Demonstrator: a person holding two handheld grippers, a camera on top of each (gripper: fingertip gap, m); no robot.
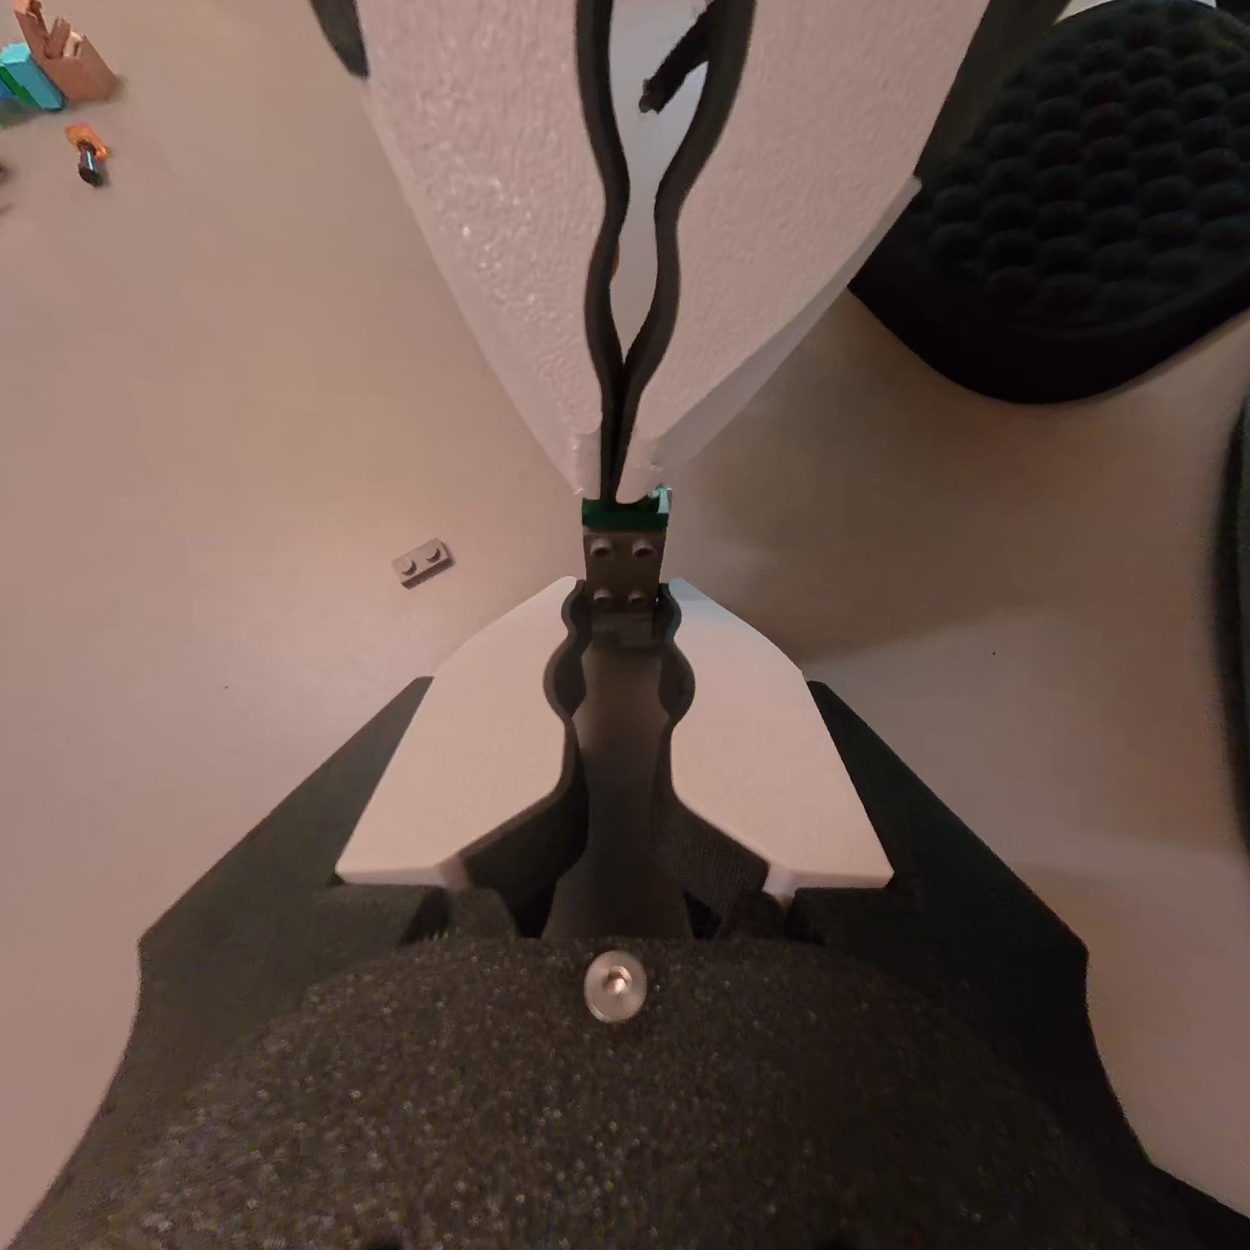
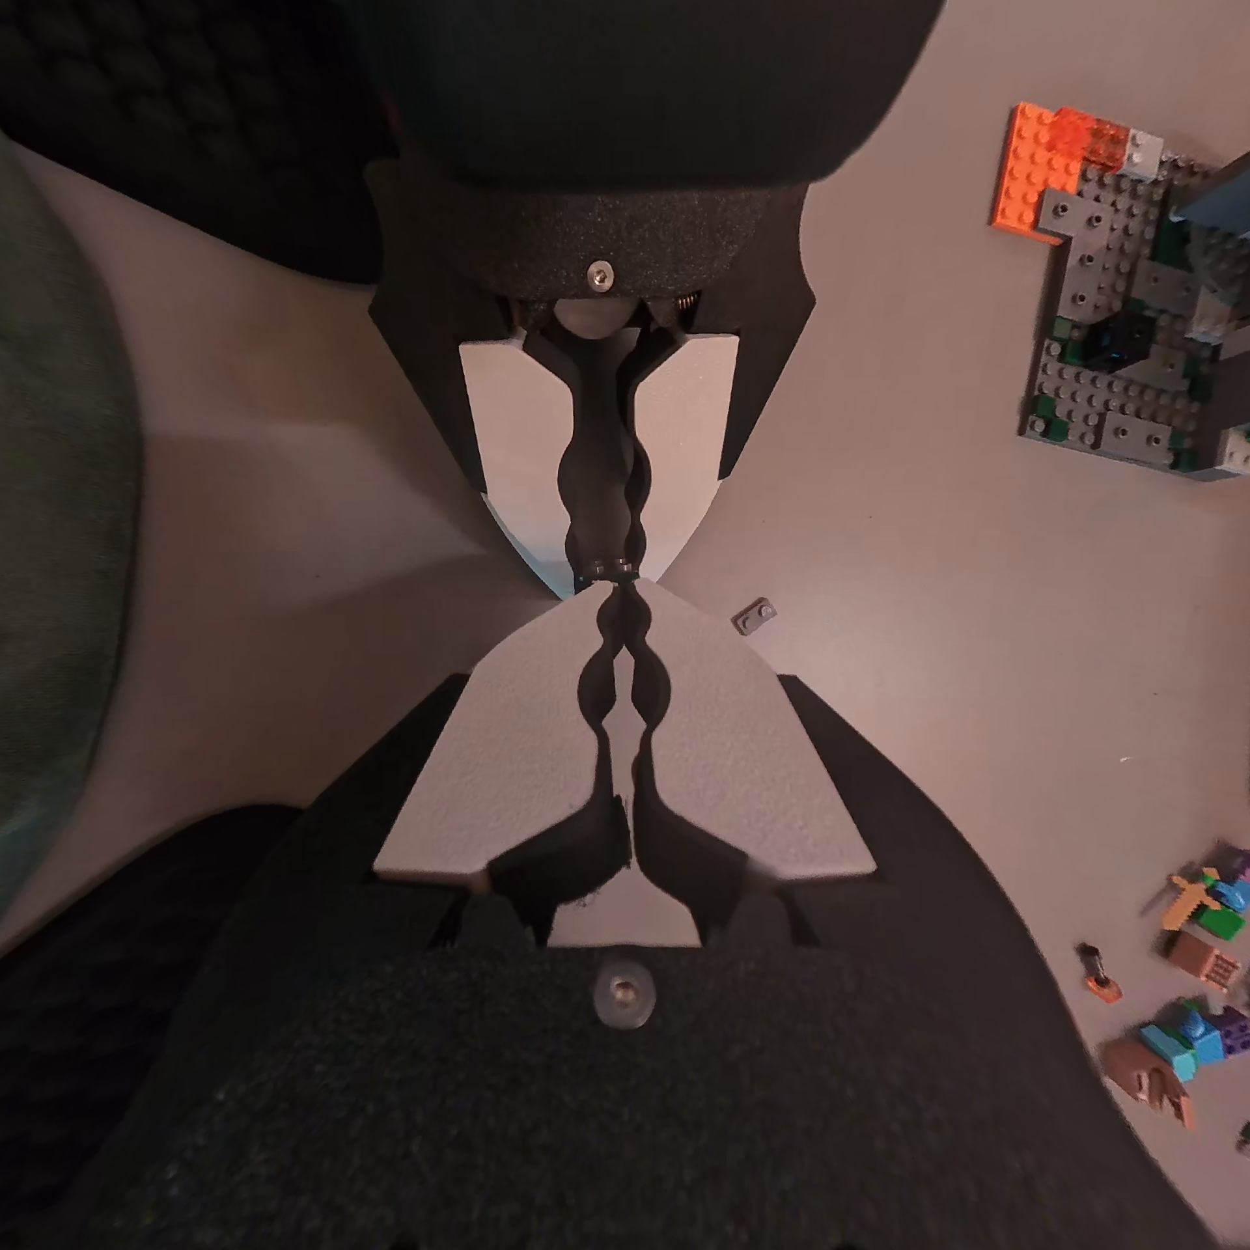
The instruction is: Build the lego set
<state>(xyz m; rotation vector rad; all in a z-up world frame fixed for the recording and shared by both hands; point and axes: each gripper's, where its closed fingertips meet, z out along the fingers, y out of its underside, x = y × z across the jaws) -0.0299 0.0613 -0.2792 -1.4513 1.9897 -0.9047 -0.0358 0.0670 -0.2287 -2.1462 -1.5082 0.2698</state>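
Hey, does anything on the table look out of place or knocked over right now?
Nothing looks damaged or spilled. One small grey plate lies alone on the table, apart from the main build. The left gripper holds a grey plate, and the right gripper holds a green piece against its end.

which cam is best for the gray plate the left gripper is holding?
Left wrist view: the gray plate sits centred between the left gripper fingers, four studs showing, with the green piece held by the right gripper at its far end. Right wrist view shows only its edge, two studs barely visible.
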